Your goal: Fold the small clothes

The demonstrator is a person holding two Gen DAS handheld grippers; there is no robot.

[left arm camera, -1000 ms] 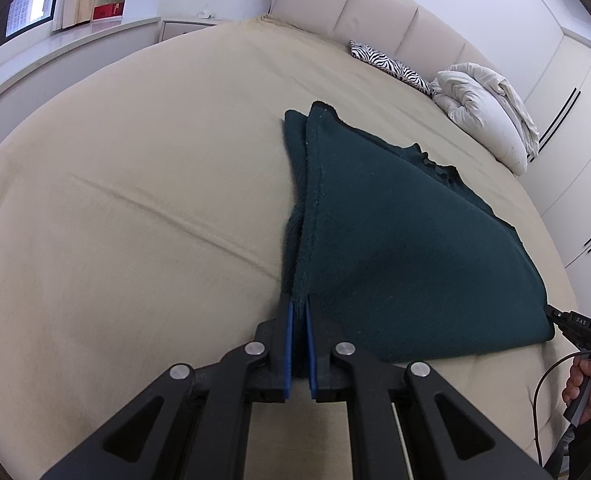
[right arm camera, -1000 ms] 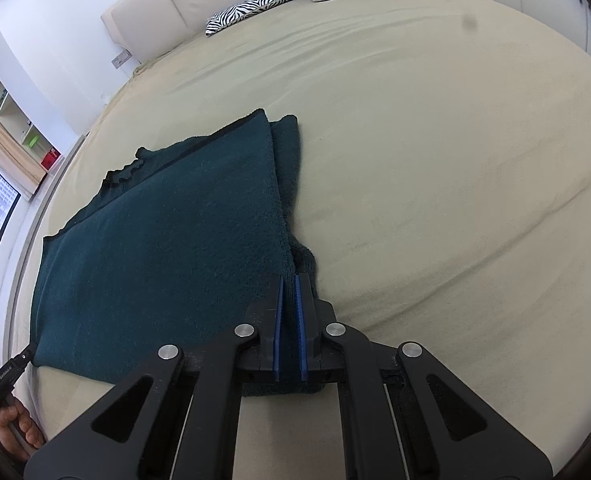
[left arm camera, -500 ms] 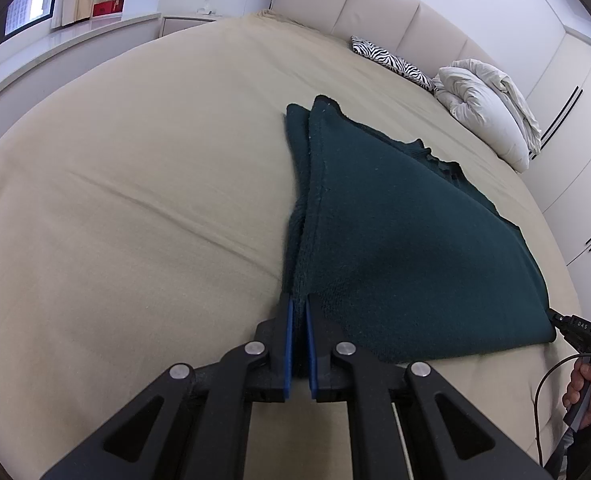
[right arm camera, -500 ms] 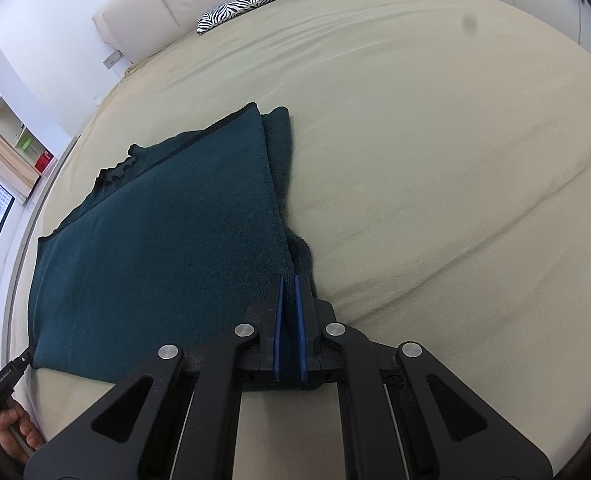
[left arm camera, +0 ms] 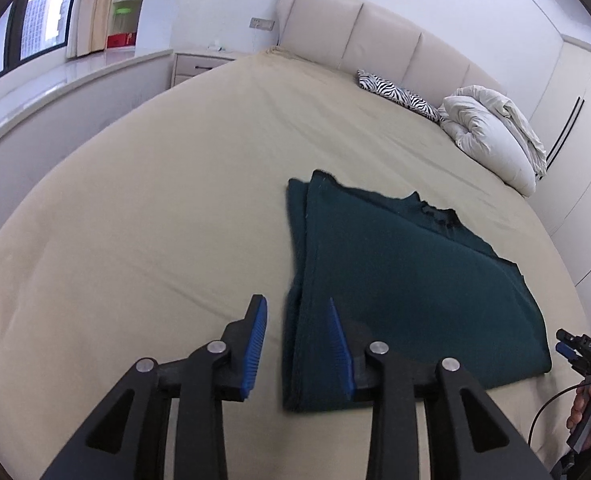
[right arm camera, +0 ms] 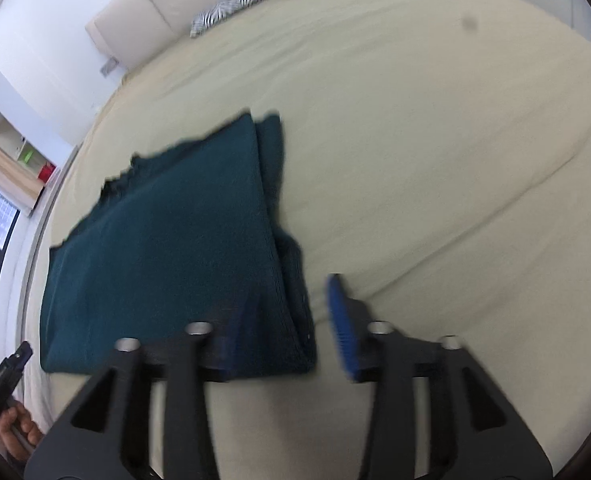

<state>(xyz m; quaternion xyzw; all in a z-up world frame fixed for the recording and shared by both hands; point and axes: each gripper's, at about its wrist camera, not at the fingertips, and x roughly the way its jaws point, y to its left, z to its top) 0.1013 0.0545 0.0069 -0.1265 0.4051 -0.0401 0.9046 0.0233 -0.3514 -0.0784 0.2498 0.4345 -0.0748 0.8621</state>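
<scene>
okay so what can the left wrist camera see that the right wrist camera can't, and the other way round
Only the left wrist view shows the rolled white duvet whole and the wardrobe doors. Only the right wrist view shows a small dark spot on the sheet. Both show the folded dark green garment on the beige bed, the zebra pillow, and both grippers open, left gripper and right gripper.

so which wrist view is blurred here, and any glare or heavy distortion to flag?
Right wrist view: motion blur smears the right gripper and the green cloth edges. Left wrist view: sharp, the left gripper pads crisp, cloth weave readable. Both: strong fisheye bending of the bed, dark vignette corners. Lighting soft and even, no glare; the window is bright but not blown out.
</scene>
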